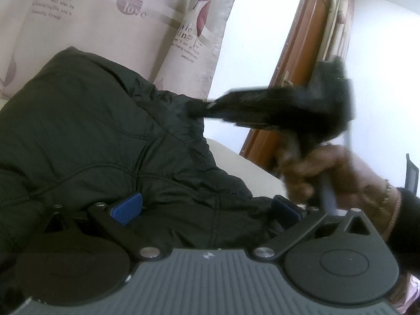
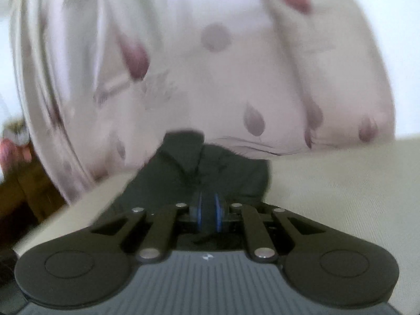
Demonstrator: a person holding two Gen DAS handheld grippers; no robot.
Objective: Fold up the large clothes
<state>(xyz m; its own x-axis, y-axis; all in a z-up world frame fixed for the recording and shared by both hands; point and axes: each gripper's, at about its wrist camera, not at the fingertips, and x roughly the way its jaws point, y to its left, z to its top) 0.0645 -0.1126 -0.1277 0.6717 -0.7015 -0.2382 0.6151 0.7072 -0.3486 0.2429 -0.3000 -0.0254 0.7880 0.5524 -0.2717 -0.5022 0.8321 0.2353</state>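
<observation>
A large dark green padded jacket (image 1: 99, 136) lies bunched on a cream surface (image 1: 244, 168). In the left wrist view my left gripper (image 1: 204, 210) is open, its blue pads (image 1: 127, 208) spread wide with jacket fabric lying between them. My right gripper (image 1: 207, 107) shows there at the right, blurred, its tips pinching the jacket's upper edge, with the person's hand (image 1: 328, 176) on it. In the right wrist view the right gripper (image 2: 208, 211) is shut on a fold of the jacket (image 2: 210, 168), blue pads (image 2: 217, 211) pressed on the fabric.
A pale curtain (image 1: 118, 21) with purple leaf prints and lettering hangs close behind the jacket; it fills the right wrist view (image 2: 210, 52). A brown wooden door frame (image 1: 296, 57) and white wall stand at the right. Cream surface (image 2: 341, 197) extends to the right.
</observation>
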